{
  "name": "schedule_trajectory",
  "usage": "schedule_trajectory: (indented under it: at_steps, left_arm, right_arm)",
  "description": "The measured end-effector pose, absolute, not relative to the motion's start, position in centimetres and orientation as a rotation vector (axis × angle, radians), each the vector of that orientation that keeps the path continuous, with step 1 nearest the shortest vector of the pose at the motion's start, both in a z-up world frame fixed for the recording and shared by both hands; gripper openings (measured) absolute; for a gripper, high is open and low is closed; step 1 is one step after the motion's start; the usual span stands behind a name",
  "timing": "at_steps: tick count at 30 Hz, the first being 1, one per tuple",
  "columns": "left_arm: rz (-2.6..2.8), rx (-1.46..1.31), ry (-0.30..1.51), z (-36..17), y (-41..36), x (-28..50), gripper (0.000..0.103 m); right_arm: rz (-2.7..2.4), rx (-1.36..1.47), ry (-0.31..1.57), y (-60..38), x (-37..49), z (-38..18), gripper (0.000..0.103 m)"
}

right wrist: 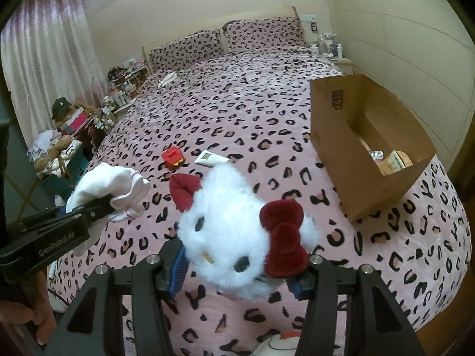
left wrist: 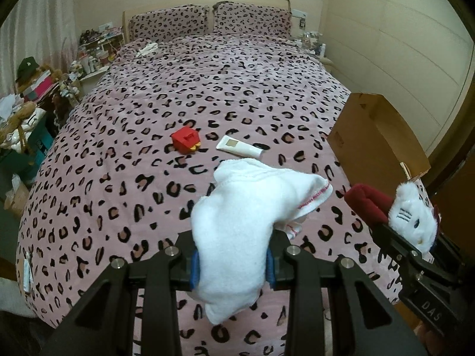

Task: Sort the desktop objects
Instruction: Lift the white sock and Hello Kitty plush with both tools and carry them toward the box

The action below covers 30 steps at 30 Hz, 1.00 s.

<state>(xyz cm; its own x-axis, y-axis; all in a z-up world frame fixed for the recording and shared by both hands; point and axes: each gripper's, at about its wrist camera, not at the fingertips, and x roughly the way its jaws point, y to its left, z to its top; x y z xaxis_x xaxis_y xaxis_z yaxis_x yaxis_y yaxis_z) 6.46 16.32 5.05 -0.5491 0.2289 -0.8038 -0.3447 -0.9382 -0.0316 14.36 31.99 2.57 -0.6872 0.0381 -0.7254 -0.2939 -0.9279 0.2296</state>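
Observation:
My left gripper (left wrist: 231, 267) is shut on a white sock (left wrist: 237, 231) and holds it above the leopard-print bed; it also shows in the right wrist view (right wrist: 109, 190). My right gripper (right wrist: 237, 270) is shut on a white cat plush with a dark red bow (right wrist: 237, 231), held above the bed; the plush also shows in the left wrist view (left wrist: 412, 216). A red toy block (left wrist: 185, 139) and a white tube (left wrist: 240, 147) lie on the bed ahead. An open cardboard box (right wrist: 341, 136) stands on the bed at the right.
The box holds some items (right wrist: 392, 160). Pillows (left wrist: 207, 20) lie at the bed's head. Cluttered shelves and bags (left wrist: 35, 112) stand left of the bed. A nightstand with bottles (right wrist: 329, 47) is at the far right. A wall runs along the right.

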Motion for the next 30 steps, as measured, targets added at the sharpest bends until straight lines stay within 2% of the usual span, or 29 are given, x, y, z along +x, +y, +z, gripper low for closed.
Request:
schedule_trajectory:
  at_steps: [30]
  left_arm:
    - [2.295,-1.198,0.312,3.4,27.8,4.3,0.033]
  right_arm:
    - [2.542,-1.057,0.571,40.2,16.6,1.9,0.054]
